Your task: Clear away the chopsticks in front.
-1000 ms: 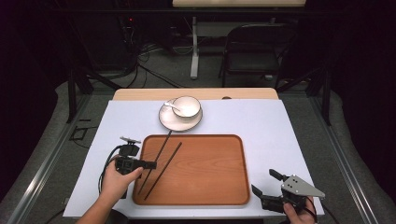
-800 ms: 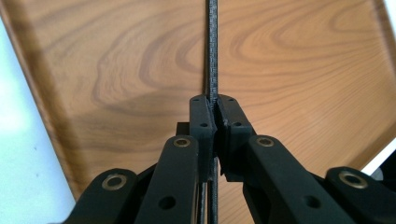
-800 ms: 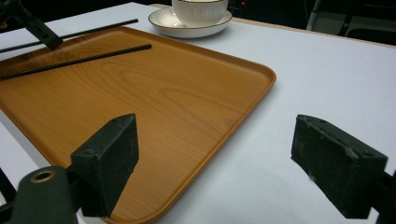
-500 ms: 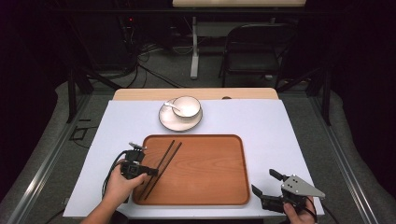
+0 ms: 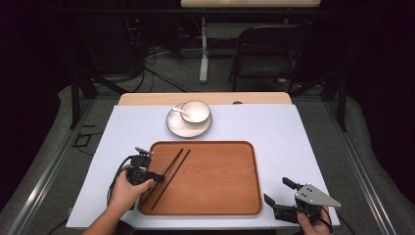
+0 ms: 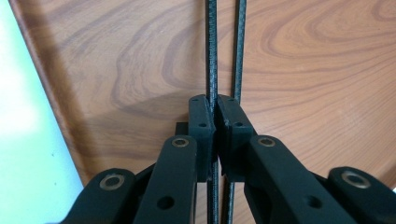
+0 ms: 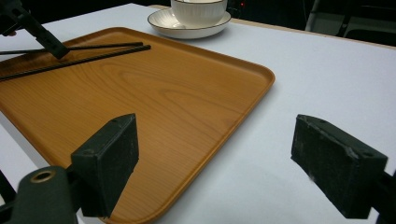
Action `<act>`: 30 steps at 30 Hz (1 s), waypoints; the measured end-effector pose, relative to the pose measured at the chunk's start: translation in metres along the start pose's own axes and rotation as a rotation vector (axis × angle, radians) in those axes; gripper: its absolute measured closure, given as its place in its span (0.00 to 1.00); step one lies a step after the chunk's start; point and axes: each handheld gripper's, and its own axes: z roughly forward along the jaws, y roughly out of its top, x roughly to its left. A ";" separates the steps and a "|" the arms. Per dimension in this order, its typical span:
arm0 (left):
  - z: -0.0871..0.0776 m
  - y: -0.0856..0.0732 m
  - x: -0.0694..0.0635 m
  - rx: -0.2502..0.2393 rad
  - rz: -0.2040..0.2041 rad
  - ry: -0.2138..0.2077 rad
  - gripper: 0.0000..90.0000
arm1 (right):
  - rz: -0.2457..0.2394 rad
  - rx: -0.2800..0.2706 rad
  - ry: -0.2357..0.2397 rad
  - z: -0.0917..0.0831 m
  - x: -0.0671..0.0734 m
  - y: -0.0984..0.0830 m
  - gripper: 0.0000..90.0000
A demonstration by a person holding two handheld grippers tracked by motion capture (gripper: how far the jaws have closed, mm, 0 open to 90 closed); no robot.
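Note:
Two black chopsticks (image 5: 172, 169) lie slantwise on the left part of the wooden tray (image 5: 220, 205). My left gripper (image 5: 157, 177) reaches over the tray's left rim. In the left gripper view its jaws (image 6: 214, 105) are shut on one chopstick (image 6: 212, 56). The other chopstick (image 6: 239, 56) runs just beside them on the tray (image 6: 303, 70). My right gripper (image 5: 276, 190) rests off the tray's near right corner. It (image 7: 215, 158) stands open with nothing between its pads, and it faces the tray (image 7: 163, 93) and the chopsticks (image 7: 93, 53).
Beyond the tray, a white bowl (image 5: 195, 111) holding a spoon sits on a saucer (image 5: 176, 128), and it appears as well in the right gripper view (image 7: 198, 9). A white sheet (image 5: 274, 137) covers the table. A chair (image 5: 266, 54) stands behind.
The chopsticks, which reached over the tray's far rim toward the saucer, have come down into the tray. My left hand has shifted slightly with them. The right gripper has kept still.

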 end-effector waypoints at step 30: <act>-0.045 -0.060 0.017 -0.482 0.119 0.002 0.50 | 0.007 0.004 -0.005 0.000 0.000 0.000 0.16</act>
